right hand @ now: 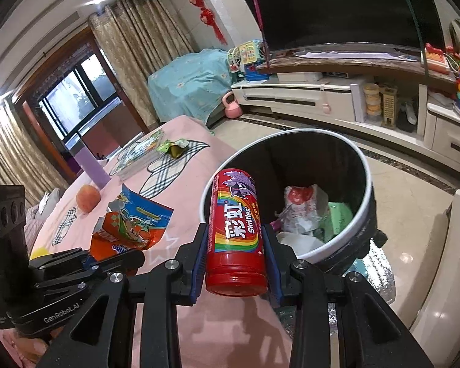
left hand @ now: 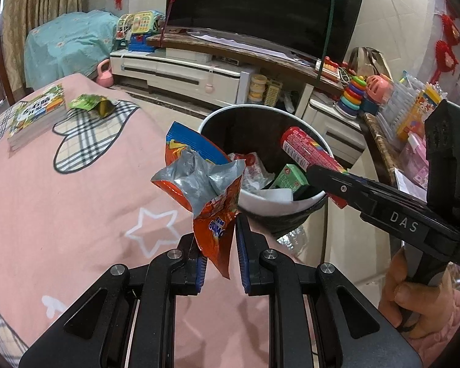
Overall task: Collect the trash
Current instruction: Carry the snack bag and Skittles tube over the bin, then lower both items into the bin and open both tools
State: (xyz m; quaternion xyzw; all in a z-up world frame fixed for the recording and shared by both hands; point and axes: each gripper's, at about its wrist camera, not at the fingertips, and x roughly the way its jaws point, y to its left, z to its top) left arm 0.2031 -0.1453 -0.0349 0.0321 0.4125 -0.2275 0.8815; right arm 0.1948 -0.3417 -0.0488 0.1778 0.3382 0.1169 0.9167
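- Left wrist view: the left gripper (left hand: 219, 245) is pinching the bottom corner of an orange snack bag (left hand: 204, 184), jaws nearly closed on it. The bag is torn open, silver lining showing, and it's hanging just in front of the near rim of the trash bin (left hand: 291, 207).
- Same view: the bin is sitting right off the edge of the pink cloth (left hand: 61, 190) and it's already holding a green carton (left hand: 289, 178) and some crumpled white wrappers (left hand: 254, 168).
- Same view, right side: the right gripper (left hand: 325, 178) is reaching in with a red Skittles tube (left hand: 306, 150), poking out over the bin's opening. A hand (left hand: 414, 297) is gripping its handle lower right.
- Further back on the cloth, a green wrapper (left hand: 90, 104) is lying next to a book (left hand: 35, 115), well away from the bin.
- Right wrist view: the right gripper (right hand: 234, 247) is clamping the Skittles tube (right hand: 234, 230) between both pads, jaws partly open around its width. The tube's top end is overlapping the near rim of the bin (right hand: 363, 208).
- Same view, left side: the left gripper (right hand: 107, 260) is holding the snack bag (right hand: 128, 224) above the pink cloth (right hand: 181, 184), beside the bin rather than over it.
- A peach (right hand: 88, 198) is sitting on the cloth farther back, and the green wrapper (right hand: 171, 148) is lying beyond it.
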